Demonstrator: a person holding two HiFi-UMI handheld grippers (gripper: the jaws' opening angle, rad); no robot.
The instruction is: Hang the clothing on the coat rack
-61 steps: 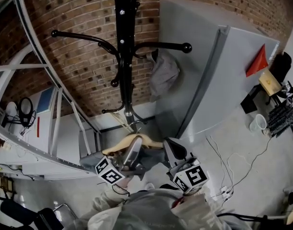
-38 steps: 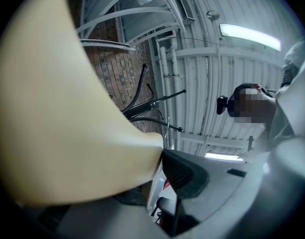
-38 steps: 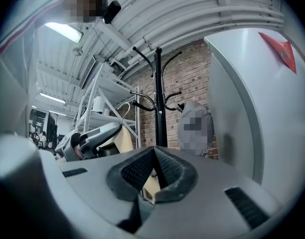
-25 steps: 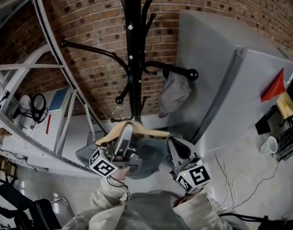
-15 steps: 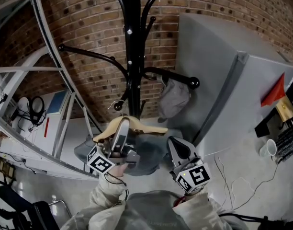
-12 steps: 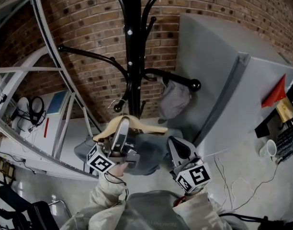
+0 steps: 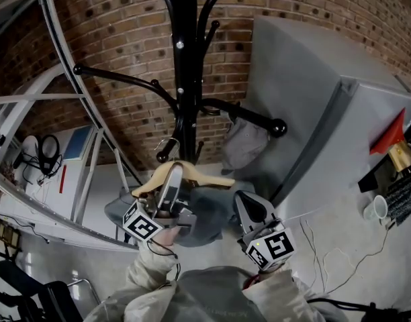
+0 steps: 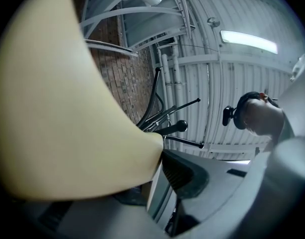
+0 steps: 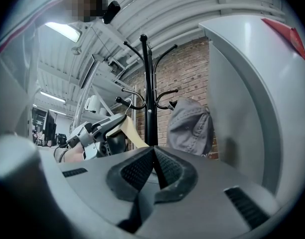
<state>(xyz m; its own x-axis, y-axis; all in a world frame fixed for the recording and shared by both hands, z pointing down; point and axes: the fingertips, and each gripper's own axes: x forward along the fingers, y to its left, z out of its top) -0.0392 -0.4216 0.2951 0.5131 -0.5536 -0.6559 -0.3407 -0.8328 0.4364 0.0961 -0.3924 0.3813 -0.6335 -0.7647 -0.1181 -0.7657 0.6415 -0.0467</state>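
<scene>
- Tongs on your left [image 7: 173, 177] are clamping the wooden hanger [image 7: 200, 178], with the grey clothing [image 7: 209, 213] draping below it.
- Tongs on your right [image 7: 248, 206] are pressing shut on nothing, just beside the clothing.
- The hanger is lying crosswise, and its wire hook [image 7: 165, 142] is pointing up, just beside the low pegs of the coat rack [image 7: 184, 66].
- The cap [image 7: 244, 143] and the cabinet [image 7: 313, 99] are crowding the right side, while the left pegs are standing free.

Rack [image 7: 182, 59] stood before wall [image 7: 118, 32], cabinet [image 7: 306, 99] to its right. Cap [image 7: 244, 145] hung on rack's right arm. Hanger [image 7: 192, 178] carrying clothing [image 7: 209, 210] was in front of rack.
</scene>
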